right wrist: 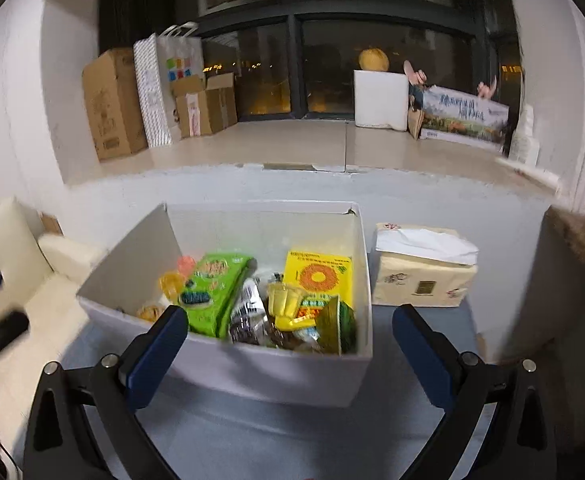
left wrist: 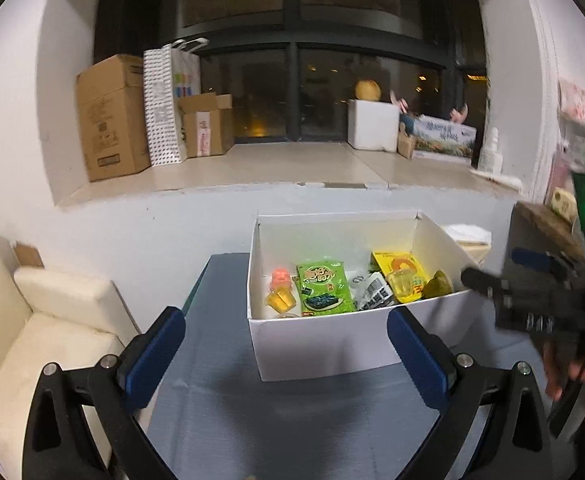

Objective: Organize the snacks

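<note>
The box (right wrist: 252, 364) stands mid-frame on the desk (right wrist: 276, 432) with the snacks (right wrist: 292, 300) inside; a tissue pack (right wrist: 420, 276) lies just right of it.

From where I sit, both feeds are lit by indoor overhead light; a ceiling lamp glares in the dark window (left wrist: 292, 20) at 12 o'clock. Fisheye bending curves the edges. Motion blur smears the right gripper (left wrist: 532, 300) at 3 o'clock.
</note>
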A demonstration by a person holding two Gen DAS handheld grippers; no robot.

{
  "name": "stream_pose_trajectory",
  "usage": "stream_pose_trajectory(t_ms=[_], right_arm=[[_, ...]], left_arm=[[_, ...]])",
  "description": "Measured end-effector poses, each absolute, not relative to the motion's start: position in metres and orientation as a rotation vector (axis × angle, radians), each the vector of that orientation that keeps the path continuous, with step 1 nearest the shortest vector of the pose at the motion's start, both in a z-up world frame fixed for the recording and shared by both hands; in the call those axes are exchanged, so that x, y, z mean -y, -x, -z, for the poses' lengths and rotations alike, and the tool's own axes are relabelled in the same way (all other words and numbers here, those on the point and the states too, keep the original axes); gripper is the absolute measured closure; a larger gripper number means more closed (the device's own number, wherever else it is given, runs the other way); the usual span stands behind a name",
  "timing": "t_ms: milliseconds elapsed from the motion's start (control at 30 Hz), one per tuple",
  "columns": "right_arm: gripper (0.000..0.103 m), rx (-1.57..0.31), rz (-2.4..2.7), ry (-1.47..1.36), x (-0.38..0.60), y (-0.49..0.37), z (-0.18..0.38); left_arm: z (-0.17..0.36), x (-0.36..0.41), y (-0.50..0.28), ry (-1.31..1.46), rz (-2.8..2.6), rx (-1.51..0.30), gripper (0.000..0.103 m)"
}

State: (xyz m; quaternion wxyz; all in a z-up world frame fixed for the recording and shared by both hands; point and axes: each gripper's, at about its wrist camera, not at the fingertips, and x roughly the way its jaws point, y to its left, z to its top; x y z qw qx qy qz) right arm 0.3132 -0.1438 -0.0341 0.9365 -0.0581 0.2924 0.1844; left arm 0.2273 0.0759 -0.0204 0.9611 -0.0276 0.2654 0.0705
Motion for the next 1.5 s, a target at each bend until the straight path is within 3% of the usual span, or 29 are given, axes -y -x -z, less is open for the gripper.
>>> stream_pose_trajectory(t_ms=[800,1500], right_arm=[[0.0,-0.509,-0.397,0.018,0.201,-0.103,-0.011],[0.0,-0.502,-0.393,0.013,0.213,-0.08,-0.018]], left_arm=[[-0.002,-0.043,-0.066,0.127,-0.032,-0.553,0.0],[-0.017,-0.025,-0.048,0.101,-0.009,-0.543,0.0]])
